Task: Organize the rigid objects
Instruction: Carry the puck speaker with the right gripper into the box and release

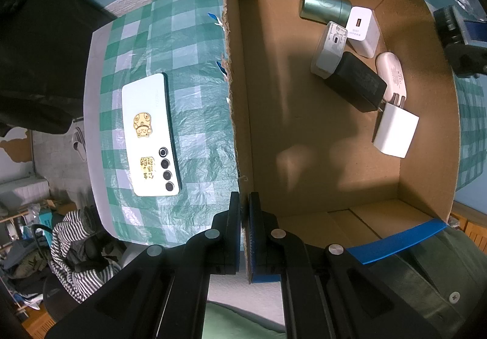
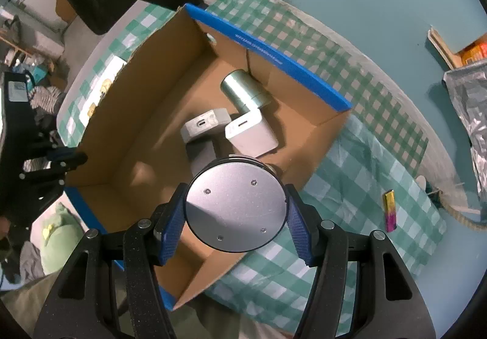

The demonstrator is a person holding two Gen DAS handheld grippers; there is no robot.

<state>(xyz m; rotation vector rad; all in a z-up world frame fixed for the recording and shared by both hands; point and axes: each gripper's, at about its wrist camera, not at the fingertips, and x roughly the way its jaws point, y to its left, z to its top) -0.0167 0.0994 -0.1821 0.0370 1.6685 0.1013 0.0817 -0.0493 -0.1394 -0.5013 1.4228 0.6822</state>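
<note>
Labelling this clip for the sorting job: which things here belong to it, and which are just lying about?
Part of the job:
cardboard box
chargers
green cylinder
round silver device in right tongs
left tongs clamping the box wall
white phone

Lying about:
striped cloth
foil bag

left tongs (image 1: pixel 244 235): nearly closed | right tongs (image 2: pixel 236 211): spread, gripping

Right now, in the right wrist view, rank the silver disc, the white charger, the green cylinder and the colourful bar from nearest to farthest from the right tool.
1. Silver disc, clamped in the right tool, over the box.
2. White charger, inside the box, just beyond the disc.
3. Green cylinder, by the box's far wall.

The colourful bar lies on the cloth to the right, outside the box; it is too close to call against the charger.
</note>
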